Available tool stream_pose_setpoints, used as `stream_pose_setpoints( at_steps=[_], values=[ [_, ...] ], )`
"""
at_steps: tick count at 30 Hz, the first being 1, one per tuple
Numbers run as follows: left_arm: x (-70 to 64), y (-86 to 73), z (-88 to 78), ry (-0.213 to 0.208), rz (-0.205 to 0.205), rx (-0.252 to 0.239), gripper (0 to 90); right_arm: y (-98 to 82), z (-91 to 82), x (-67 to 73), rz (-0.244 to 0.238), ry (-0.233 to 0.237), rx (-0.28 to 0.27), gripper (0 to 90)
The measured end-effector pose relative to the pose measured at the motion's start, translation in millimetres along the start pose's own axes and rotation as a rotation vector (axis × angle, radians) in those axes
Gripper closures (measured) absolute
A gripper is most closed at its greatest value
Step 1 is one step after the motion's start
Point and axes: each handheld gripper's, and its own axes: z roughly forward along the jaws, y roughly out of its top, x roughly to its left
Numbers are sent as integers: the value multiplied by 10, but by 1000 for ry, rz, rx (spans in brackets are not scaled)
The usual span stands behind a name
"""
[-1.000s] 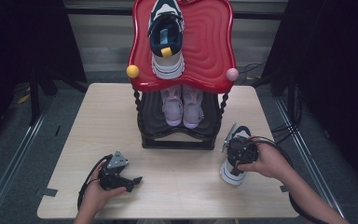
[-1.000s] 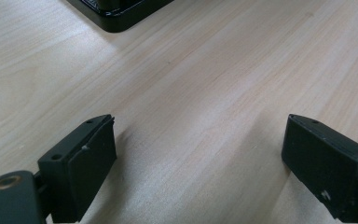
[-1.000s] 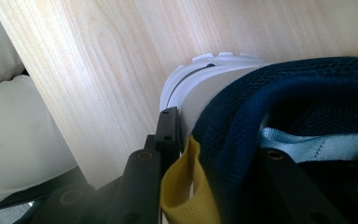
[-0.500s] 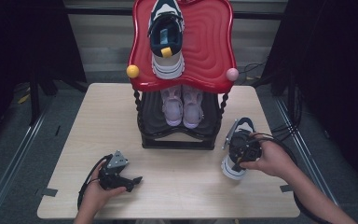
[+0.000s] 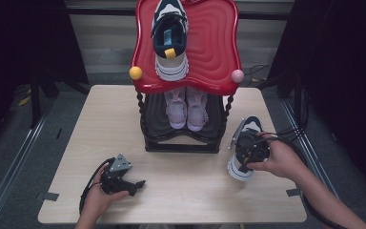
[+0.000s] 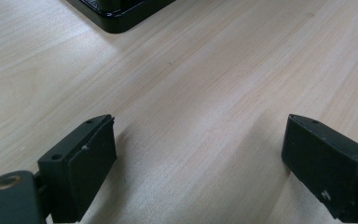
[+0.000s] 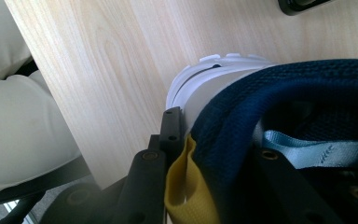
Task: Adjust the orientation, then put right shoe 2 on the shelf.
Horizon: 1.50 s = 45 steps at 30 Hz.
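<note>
Navy collar of the sneaker (image 5: 244,148) near the desk's (image 5: 186,191) right edge is clamped in the right gripper (image 5: 252,150); lift it level (heel heavy). Left gripper (image 5: 124,183) rests, jaws apart.

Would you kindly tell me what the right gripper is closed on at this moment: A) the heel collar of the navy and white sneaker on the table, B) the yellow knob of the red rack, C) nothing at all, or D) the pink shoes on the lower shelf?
A: in the right gripper view the right gripper has its jaws pinching the navy heel collar of the sneaker, beside its yellow pull tab.
</note>
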Motion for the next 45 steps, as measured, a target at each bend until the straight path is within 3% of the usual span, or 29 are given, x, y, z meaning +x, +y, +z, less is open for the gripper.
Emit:
stream_pose_setpoints(
  at_steps=[20,33,45],
  values=[
    [2,0,6,-2,-3,-5,94,6,-119,12,-12,-57,-13,751],
    [6,1,4,1,1,-3,94,21,-130,2,-19,-35,-19,751],
    [12,6,8,2,0,-1,94,18,-408,-22,-15,-19,-42,751]
  ],
)
